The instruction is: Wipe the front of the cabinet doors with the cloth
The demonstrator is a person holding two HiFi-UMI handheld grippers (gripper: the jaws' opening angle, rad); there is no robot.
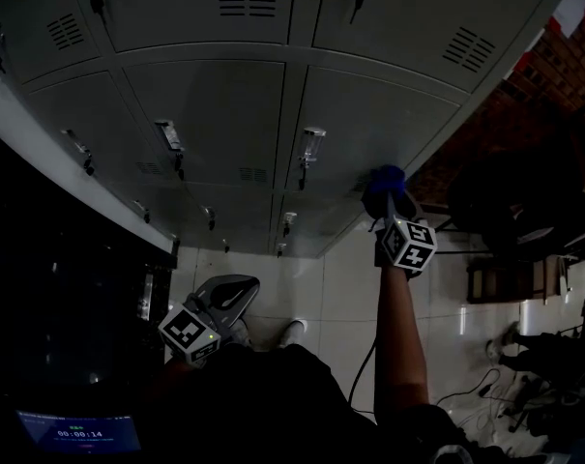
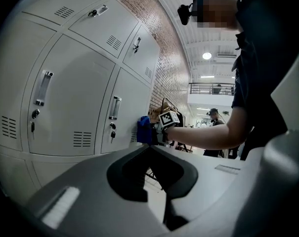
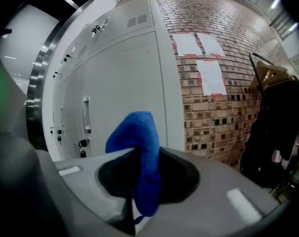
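Up front, the right hand-held gripper [image 3: 139, 154] was clamped on a blue cloth [image 3: 138, 132], which bulged above the jaws and hung down between them. In the head view that right hand-held gripper [image 1: 387, 201] was raised on an outstretched arm [image 1: 398, 336], its marker cube [image 1: 409, 245] facing the camera. The cloth [image 1: 383, 182] was held at the front of the grey cabinet doors [image 1: 215, 114], close to the cabinet's right edge and on the lower right door. The left gripper view showed the same cloth [image 2: 143, 130] against that door, just right of its handle [image 2: 114, 107] and the keys hanging below it.

The left hand-held gripper [image 2: 149, 147] had its jaws together with nothing between them. It was held low and well apart from the doors [image 2: 75, 98], over the pale tiled floor [image 1: 311, 278], and its own marker cube [image 1: 189, 333] showed at the bottom left of the head view.

Beyond the cabinet's right edge stood a brick wall [image 3: 223, 93] with white sheets [image 3: 198, 46] stuck to it, and further right a coat rack [image 3: 273, 107] with dark clothes.
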